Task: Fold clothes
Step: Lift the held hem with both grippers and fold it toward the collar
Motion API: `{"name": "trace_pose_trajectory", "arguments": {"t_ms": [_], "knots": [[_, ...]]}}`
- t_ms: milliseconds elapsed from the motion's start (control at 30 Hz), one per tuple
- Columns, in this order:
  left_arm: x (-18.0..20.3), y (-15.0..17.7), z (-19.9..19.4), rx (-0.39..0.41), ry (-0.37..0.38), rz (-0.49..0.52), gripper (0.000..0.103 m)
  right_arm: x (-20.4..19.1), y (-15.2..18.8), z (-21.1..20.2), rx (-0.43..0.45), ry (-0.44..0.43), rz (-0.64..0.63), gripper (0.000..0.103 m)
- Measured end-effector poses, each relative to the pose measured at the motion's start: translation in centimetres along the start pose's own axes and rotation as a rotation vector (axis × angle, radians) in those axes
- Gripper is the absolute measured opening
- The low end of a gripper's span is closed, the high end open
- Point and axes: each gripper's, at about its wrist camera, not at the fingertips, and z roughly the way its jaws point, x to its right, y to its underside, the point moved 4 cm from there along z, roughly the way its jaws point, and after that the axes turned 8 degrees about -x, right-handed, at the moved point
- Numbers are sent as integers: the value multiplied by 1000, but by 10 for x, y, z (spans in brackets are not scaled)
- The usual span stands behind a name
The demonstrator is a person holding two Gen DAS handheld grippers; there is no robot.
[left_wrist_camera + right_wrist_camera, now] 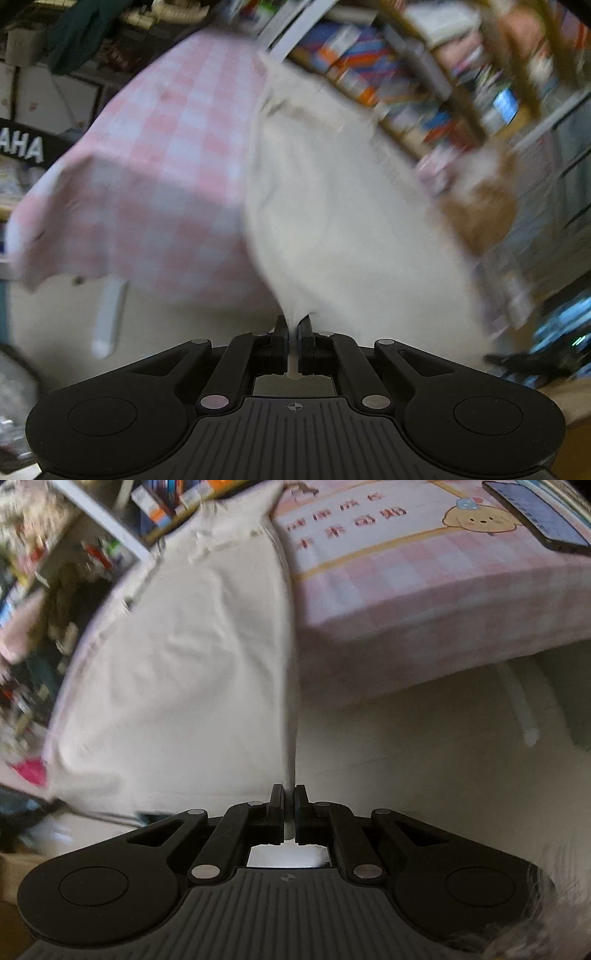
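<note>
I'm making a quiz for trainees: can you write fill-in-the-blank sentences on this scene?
1. Both grippers' jaws are shut on the ____ garment.
2. The tablecloth is checked white and ____.
3. Near the tablecloth's far right corner lies a dark ____.
4. The cartoon printed on the tablecloth is a ____.

Missing words: cream; pink; phone; bear

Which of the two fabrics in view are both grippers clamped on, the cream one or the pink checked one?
The cream garment: the left gripper and right gripper are each shut on its edge. The pink checked tablecloth lies on the table, ungripped.
</note>
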Motion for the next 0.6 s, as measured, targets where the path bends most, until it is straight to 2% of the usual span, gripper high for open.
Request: {"name": "trace_pose_trajectory", "arguments": {"t_ms": [100, 267, 400, 533, 600], "knots": [[8, -28, -11, 135, 121, -48, 3, -9, -21, -24, 121, -135, 63, 4], [7, -78, -7, 331, 248, -164, 3, -24, -79, -54, 345, -323, 160, 4], [5, -122, 6, 462, 303, -260, 3, -29, -134, -58, 485, -452, 246, 4], [13, -174, 18, 511, 301, -263, 3, -37, -198, -55, 578, -533, 273, 4], [14, -197, 25, 522, 292, -269, 3, -45, -232, -49, 599, -546, 267, 4]]}}
